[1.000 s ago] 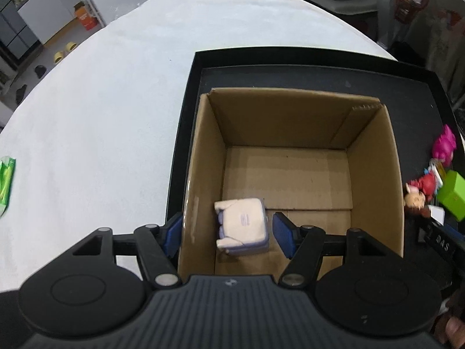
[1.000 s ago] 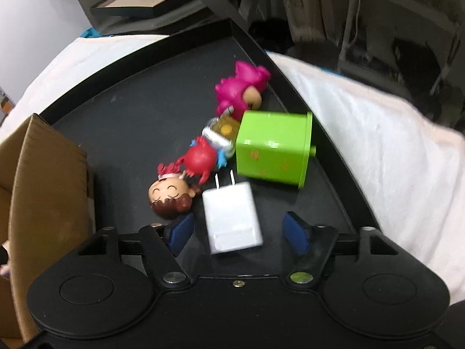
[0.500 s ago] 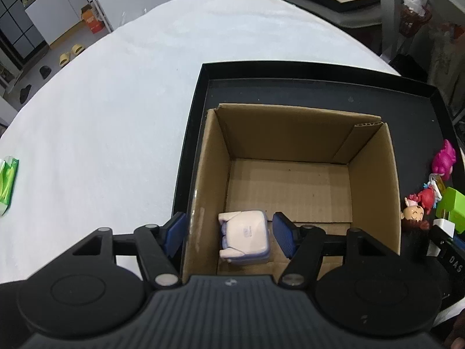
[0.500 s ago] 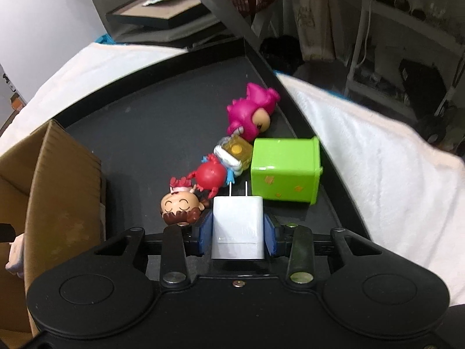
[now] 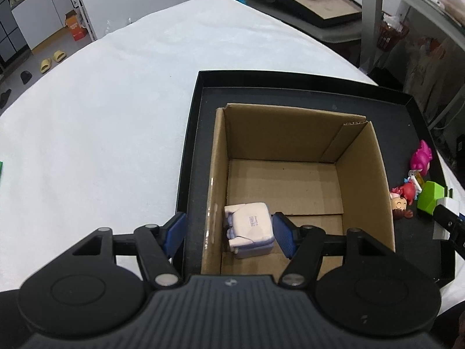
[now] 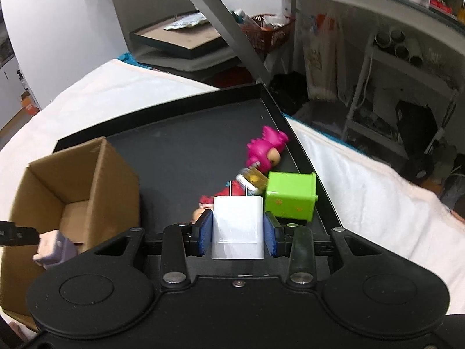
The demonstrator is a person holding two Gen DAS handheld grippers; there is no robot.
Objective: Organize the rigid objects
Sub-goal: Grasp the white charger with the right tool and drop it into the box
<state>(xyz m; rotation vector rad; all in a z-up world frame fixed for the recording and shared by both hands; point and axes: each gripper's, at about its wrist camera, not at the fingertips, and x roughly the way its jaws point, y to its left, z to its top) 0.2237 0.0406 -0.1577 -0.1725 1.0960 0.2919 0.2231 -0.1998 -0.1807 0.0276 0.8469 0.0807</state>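
Observation:
My right gripper [image 6: 238, 232] is shut on a white plug charger [image 6: 238, 218], prongs pointing away, held above the black tray [image 6: 189, 151]. Behind it on the tray lie a green box [image 6: 290, 200], a pink figure [image 6: 266, 151], a small yellow-and-white piece [image 6: 252, 179], a red figure [image 5: 408, 189] and a brown-haired head figure [image 5: 399, 206]. My left gripper [image 5: 229, 234] hangs open over the cardboard box [image 5: 363, 174]. A pale lavender block toy [image 5: 250, 229] lies in the box's near left corner. The left pad stands apart from it, outside the box wall.
The tray rests on a white-covered table [image 5: 116, 116], with a green packet [image 5: 1, 171] at its far left edge. Beyond the table are a black-framed board [image 6: 180, 40] and cluttered shelves [image 6: 392, 58] on the right.
My right gripper closed on the white charger and lifted it off the tray. The left gripper drew back from the box, still open; the lavender toy stayed in the box.

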